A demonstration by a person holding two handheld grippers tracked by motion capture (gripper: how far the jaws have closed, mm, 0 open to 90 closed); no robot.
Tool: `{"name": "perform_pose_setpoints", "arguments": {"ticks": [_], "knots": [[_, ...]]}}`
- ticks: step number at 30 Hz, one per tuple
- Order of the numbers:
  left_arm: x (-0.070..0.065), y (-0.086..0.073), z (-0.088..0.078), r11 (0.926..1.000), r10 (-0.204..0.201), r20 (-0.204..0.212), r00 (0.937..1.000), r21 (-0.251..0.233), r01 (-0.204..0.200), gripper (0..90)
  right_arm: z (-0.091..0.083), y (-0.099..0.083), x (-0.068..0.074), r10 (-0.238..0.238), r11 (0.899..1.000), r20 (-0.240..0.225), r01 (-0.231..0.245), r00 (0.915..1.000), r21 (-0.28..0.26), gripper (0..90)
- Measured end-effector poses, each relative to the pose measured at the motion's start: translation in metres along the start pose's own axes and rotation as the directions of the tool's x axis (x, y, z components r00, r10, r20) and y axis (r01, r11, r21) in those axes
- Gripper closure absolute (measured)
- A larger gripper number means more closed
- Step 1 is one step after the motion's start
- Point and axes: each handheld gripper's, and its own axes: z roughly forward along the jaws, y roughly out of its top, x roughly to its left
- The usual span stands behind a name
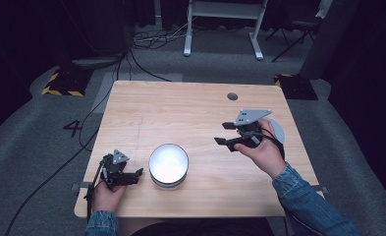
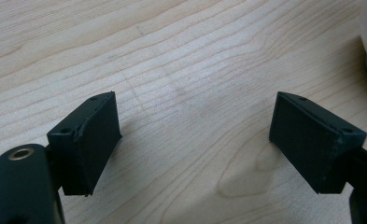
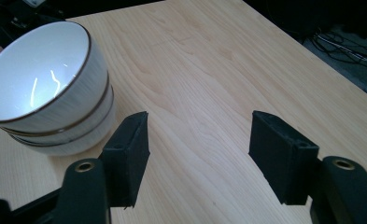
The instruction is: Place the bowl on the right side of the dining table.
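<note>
Two black jaws of the right gripper (image 3: 195, 154) stood closest in the right gripper view, spread wide with only bare wood between them. Beyond them, at about ten o'clock, sat the stack of bowls (image 3: 48, 88): white bowls nested one in another, with fine vertical ribs on the outside and a thin dark line around each rim. How many bowls were in the stack could not be told for sure. The inside of the top bowl was smooth, glossy and empty, and it shone with reflected light.

In the high view the stack of bowls (image 1: 168, 165) stood on the wooden table (image 1: 180, 108) close to the near edge, a little left of centre. The left gripper (image 1: 137, 175) lay low at about nine o'clock from it, just beside it but not touching, its jaws also wide apart and holding nothing. The right gripper (image 1: 223, 133) was at about two o'clock from the stack, well apart from it, above the table.
</note>
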Motion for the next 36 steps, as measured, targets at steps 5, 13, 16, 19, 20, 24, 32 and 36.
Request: {"name": "perform_pose_setpoints", "arguments": {"ticks": [5,13,16,19,20,24,32,36], "knots": [[0.001,0.001,0.0,1.0,0.005,0.008,1.0,0.006,-0.005,15.9,0.02,0.02,0.016,-0.016,1.0,-0.044,0.017,0.9989,0.008,38.6],[0.001,0.001,0.001,1.0,0.006,0.009,0.9999,-0.001,-0.006,15.8,0.054,0.04,0.039,-0.017,0.999,-0.106,0.02,0.9942,0.029,38.0],[0.001,0.001,0.001,1.0,0.005,0.01,0.9999,-0.002,-0.005,15.8,0.062,0.043,0.044,-0.018,0.999,-0.124,0.023,0.9921,0.039,38.2],[0.001,0.001,0.001,1.0,0.005,0.01,0.9999,-0.002,-0.005,15.8,0.076,0.047,0.052,-0.028,0.997,-0.144,0.037,0.9892,0.061,39.4],[0.001,0.001,0.001,1.0,0.007,0.01,0.9999,-0.001,-0.007,15.8,0.078,0.047,0.054,-0.023,0.997,-0.147,0.034,0.9889,0.071,40.4],[0.001,0.001,0.001,1.0,0.007,0.009,0.9999,0.001,-0.007,15.8,0.09,0.049,0.06,-0.045,0.994,-0.158,0.06,0.9864,0.094,46.9],[0.001,0.001,0.001,1.0,0.007,0.009,0.9999,0.0,-0.007,15.8,0.112,0.051,0.069,-0.066,0.978,-0.161,0.096,0.9848,0.183,77.7],[0.001,0.001,0.001,1.0,0.007,0.009,0.9999,0.0,-0.007,15.8,0.116,0.053,0.072,-0.061,0.974,-0.136,0.089,0.9888,0.211,80.7]]}}
